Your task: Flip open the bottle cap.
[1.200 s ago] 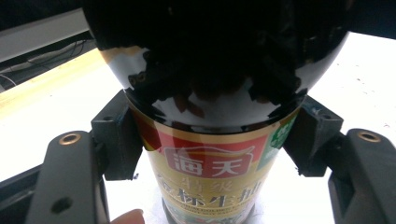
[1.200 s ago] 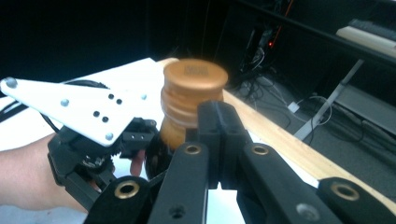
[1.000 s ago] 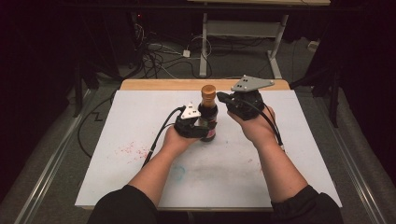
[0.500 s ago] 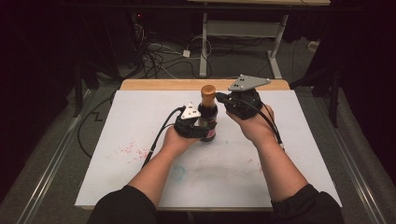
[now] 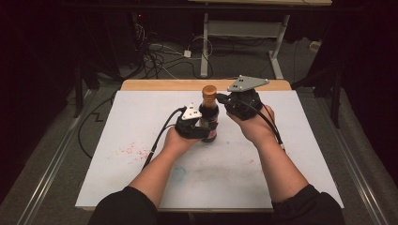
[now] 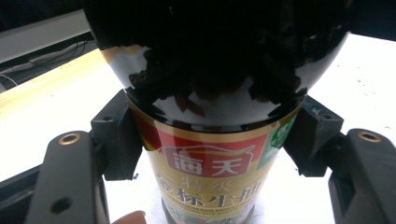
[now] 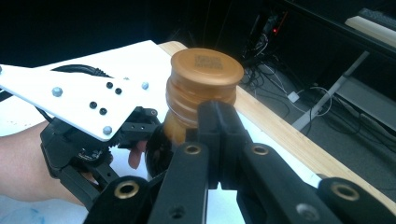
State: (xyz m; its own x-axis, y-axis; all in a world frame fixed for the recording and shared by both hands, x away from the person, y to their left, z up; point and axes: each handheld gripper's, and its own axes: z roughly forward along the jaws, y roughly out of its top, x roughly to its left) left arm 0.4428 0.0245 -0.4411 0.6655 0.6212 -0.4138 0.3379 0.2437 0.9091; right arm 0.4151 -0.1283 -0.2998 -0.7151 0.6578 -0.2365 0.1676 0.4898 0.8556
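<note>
Dark-glass soy sauce bottle (image 5: pixel 208 123), upright mid-desk (image 5: pixel 141 122), is clamped at its body by the left gripper (image 5: pixel 199 129), likely for steadying; the right gripper (image 7: pixel 217 140), jaws pressed together, is held beside its cap (image 7: pixel 205 74).

Dark glass sauce bottle (image 6: pixel 212 116) upright, close to the camera. Gold label with red panel and Chinese characters; small green patch at label's right edge. Left gripper (image 6: pixel 212 140) clamps the bottle body, one black pad pressed to each side at the label's top. White tabletop (image 6: pixel 42 126) behind, wooden edge strip (image 6: pixel 46 81) at left. Fingertip (image 6: pixel 128 218) at bottom edge.
</note>
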